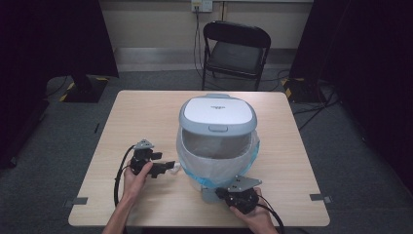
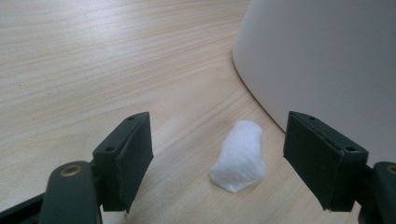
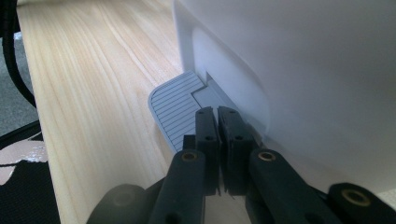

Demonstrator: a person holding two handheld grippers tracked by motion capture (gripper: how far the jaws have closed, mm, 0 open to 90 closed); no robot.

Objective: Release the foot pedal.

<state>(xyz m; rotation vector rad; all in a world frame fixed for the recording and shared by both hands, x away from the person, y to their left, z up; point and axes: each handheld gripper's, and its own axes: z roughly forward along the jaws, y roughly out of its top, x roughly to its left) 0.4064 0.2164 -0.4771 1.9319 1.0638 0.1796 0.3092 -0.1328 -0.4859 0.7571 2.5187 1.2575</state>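
Note:
A white pedal bin [image 1: 217,141] with a grey-blue lid and a plastic liner stands in the middle of the wooden table [image 1: 141,112], its lid tilted up. A small white cotton wad [image 2: 239,156] lies on the table beside the bin's wall [image 2: 327,65]. My left gripper [image 2: 219,158] is open, its jaws standing either side of the wad without touching it; in the high view the left gripper [image 1: 165,168] is left of the bin. My right gripper [image 3: 218,140] is shut with nothing held, its tips resting on the bin's grey ribbed foot pedal [image 3: 175,109]; the right gripper [image 1: 234,191] sits at the bin's front base.
A black folding chair [image 1: 236,51] stands beyond the table's far edge. Cables trail from both grippers toward the near edge. Bare tabletop lies to the left and right of the bin.

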